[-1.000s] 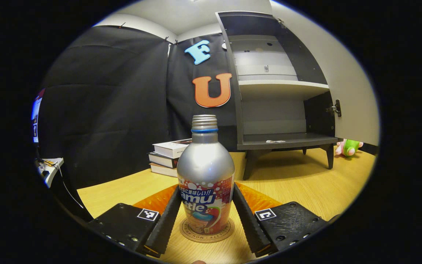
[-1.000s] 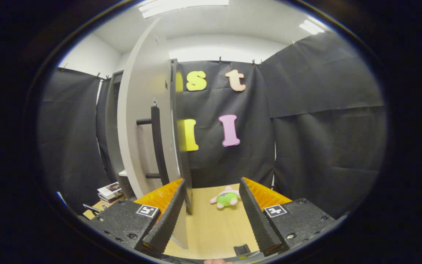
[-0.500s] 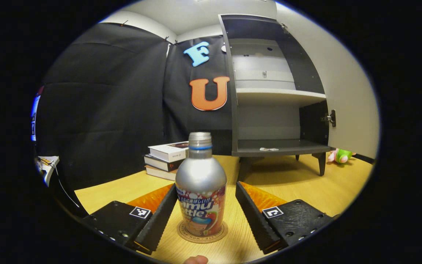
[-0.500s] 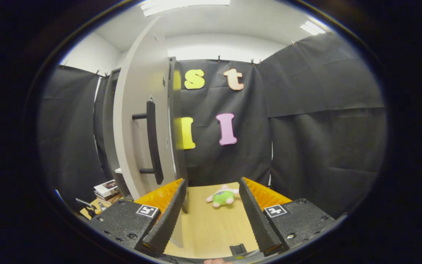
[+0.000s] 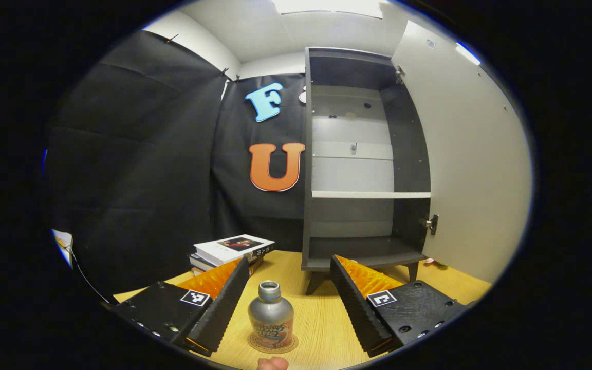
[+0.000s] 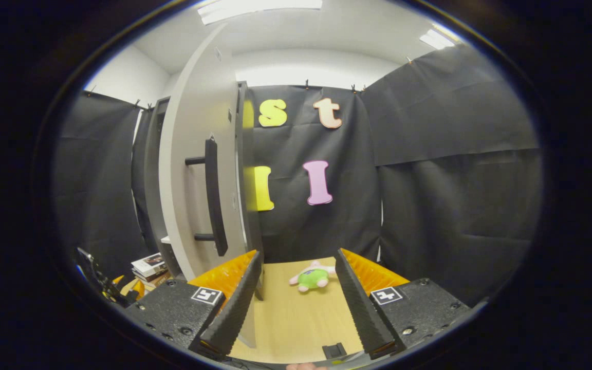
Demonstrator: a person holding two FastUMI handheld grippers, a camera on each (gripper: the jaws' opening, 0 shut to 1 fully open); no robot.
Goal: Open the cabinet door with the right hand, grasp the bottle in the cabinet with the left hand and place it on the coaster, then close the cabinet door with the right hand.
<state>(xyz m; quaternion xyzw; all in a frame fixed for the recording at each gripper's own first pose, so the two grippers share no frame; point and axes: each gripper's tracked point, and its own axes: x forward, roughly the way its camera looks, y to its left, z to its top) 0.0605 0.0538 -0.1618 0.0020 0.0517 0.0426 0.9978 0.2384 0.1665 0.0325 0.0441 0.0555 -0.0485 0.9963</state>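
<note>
A silver bottle (image 5: 271,319) with a printed label stands upright on a round coaster (image 5: 290,345) on the wooden table. My left gripper (image 5: 290,303) is open, raised above and behind the bottle, its fingers well apart from it. Farther back the dark cabinet (image 5: 360,169) stands with its pale door (image 5: 473,169) swung wide open and its shelves bare. In the right gripper view the same door (image 6: 193,174) is seen from outside, its dark bar handle (image 6: 214,198) to the left. My right gripper (image 6: 296,303) is open with nothing between its fingers, short of the door's edge.
A stack of books (image 5: 229,252) lies left of the cabinet on the table. A pink and green plush toy (image 6: 312,276) lies on the table ahead of the right gripper. Black cloth walls close the booth.
My left gripper has let go of the bottle and drawn up and back from it, so the bottle looks smaller and lower. The right gripper has barely moved.
</note>
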